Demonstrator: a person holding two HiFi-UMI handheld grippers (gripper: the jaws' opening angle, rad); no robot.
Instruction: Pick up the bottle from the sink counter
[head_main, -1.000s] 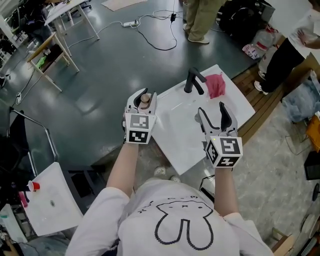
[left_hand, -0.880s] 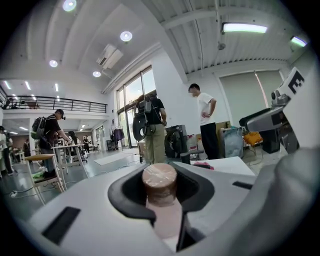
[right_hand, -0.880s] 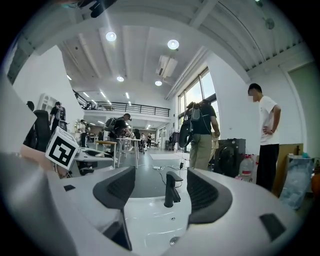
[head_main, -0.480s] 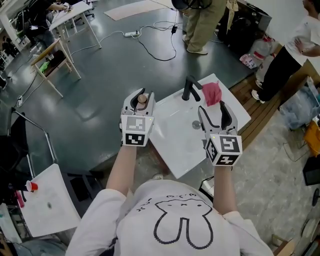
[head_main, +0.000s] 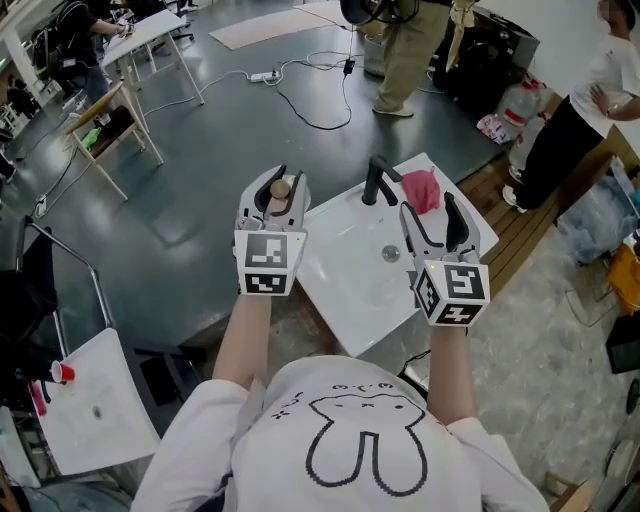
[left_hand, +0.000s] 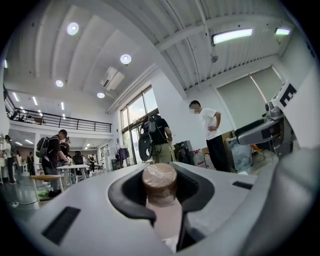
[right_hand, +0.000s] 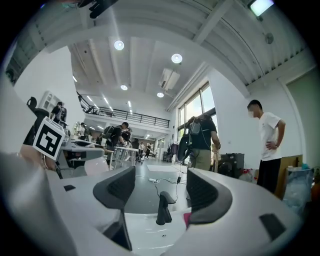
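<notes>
Brown-capped pale bottle (left_hand: 160, 186) clamped in left gripper (head_main: 278, 194).

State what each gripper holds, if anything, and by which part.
Left gripper: the bottle, clamped at its neck just below the brown cap. Right gripper: nothing, jaws apart.

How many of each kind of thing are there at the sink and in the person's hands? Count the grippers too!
grippers: 2 (left gripper, right gripper)
bottle: 1, clamped in the left gripper
faucet: 1
pink cloth: 1
sink: 1
Total: 6
</notes>
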